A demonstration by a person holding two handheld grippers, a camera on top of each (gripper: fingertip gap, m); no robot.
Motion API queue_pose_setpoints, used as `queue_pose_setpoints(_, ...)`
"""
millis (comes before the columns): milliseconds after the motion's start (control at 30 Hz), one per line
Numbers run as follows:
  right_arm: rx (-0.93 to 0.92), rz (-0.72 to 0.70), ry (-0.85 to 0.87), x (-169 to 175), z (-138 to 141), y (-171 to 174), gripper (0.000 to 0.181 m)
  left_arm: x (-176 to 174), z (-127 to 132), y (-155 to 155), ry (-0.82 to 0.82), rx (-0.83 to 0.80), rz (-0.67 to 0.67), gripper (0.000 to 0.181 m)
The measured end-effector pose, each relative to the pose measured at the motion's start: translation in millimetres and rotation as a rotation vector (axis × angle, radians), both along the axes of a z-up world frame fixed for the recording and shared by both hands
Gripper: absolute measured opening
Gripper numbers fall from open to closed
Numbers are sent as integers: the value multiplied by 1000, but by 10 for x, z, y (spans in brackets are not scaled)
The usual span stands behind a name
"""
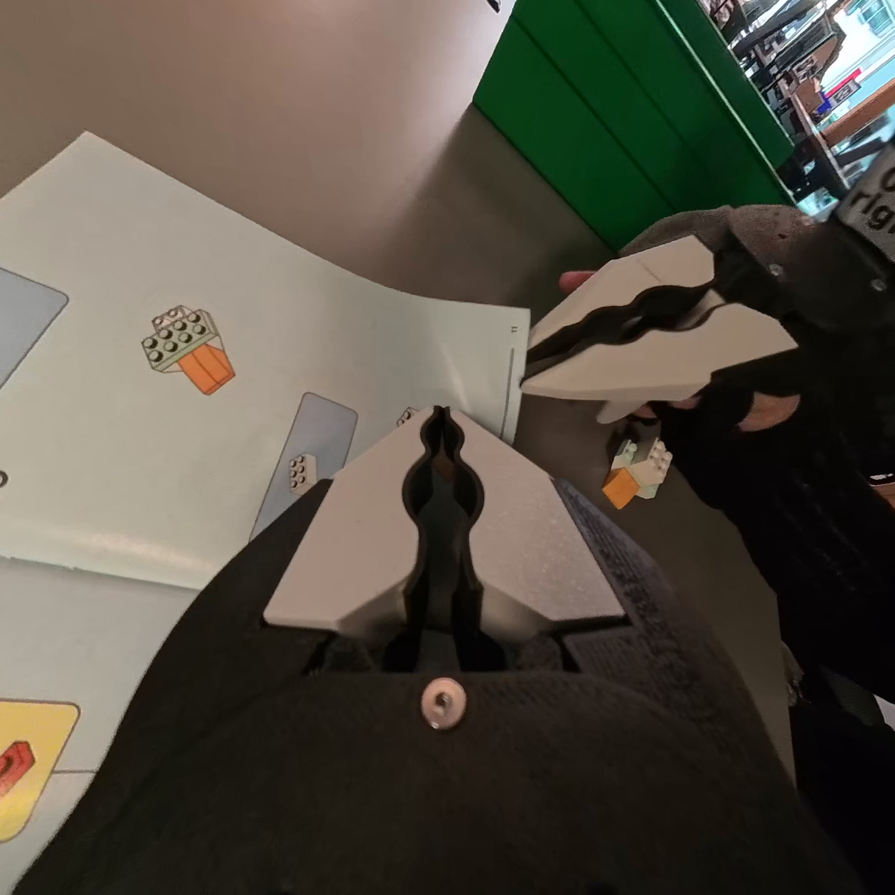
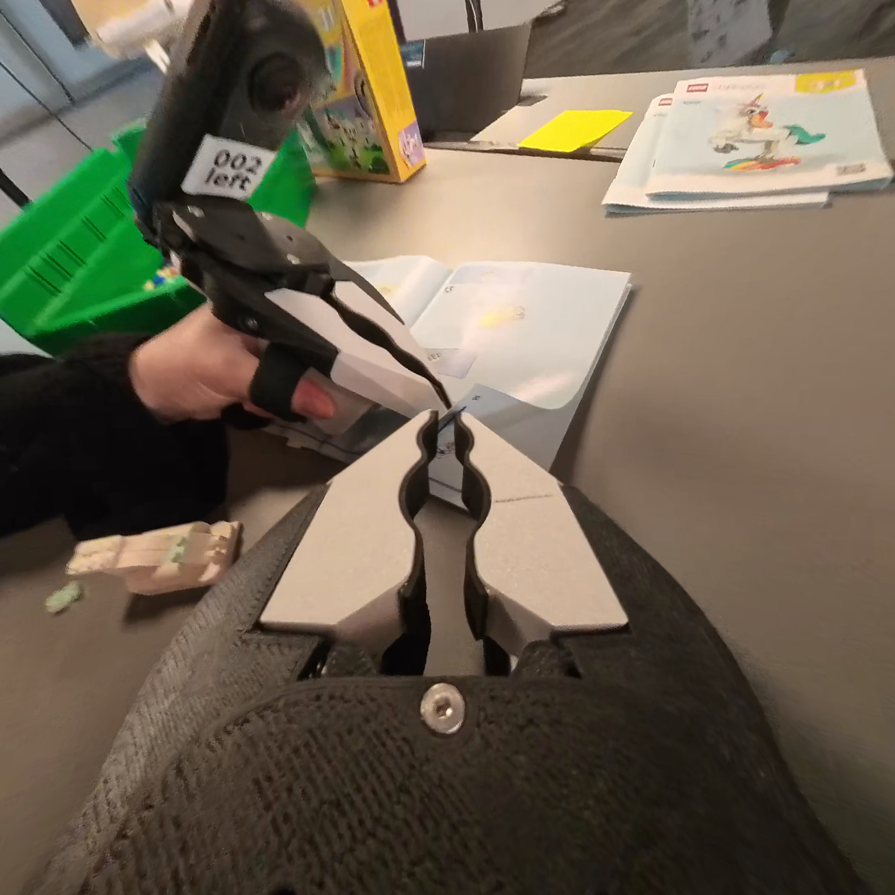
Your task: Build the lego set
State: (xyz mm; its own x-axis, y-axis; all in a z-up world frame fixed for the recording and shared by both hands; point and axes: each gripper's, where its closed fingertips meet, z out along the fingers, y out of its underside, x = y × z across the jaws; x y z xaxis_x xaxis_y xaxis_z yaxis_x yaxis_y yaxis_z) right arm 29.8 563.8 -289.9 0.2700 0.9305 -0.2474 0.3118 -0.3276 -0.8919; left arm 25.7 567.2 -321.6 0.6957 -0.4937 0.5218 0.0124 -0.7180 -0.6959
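An open instruction booklet (image 1: 242, 290) lies on the grey table (image 1: 339, 121); its right page curls upward. My left gripper (image 1: 441, 411) is shut and empty, with its tips over that page. My right gripper (image 2: 448, 416) is closed on the page's outer edge (image 2: 450, 436); it also shows in the left wrist view (image 1: 525, 378) at the page edge. The left gripper (image 2: 443, 399) shows in the right wrist view, with its tips right by mine. A small white, pale green and orange brick build (image 1: 637, 470) lies on the table below the right gripper, and shows blurred in the right wrist view (image 2: 160, 557).
A green bin (image 2: 72, 271) stands at the left, with a yellow set box (image 2: 368, 97) behind it. A stack of booklets (image 2: 750, 145) and a yellow sheet (image 2: 574, 128) lie at the far right. A small green piece (image 2: 63, 593) lies beside the build. My left and right fingertips are right by each other.
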Motion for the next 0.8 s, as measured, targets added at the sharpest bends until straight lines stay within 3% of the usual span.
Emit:
queue_pose_setpoints(167,-185,0,109,21,38,23,0,-1,4,0,-9,-3,0,0)
queue_pose_setpoints(367,-232,50,159,0,87,-32,0,9,19,-9,-32,-8,-9,0)
queue_pose_setpoints(500,-227,134,241,-51,210,-122,0,169,132,-145,-164,-27,-144,0)
queue_pose_setpoints(800,-218,195,311,-54,313,-167,0,233,421,-307,-337,61,-272,0)
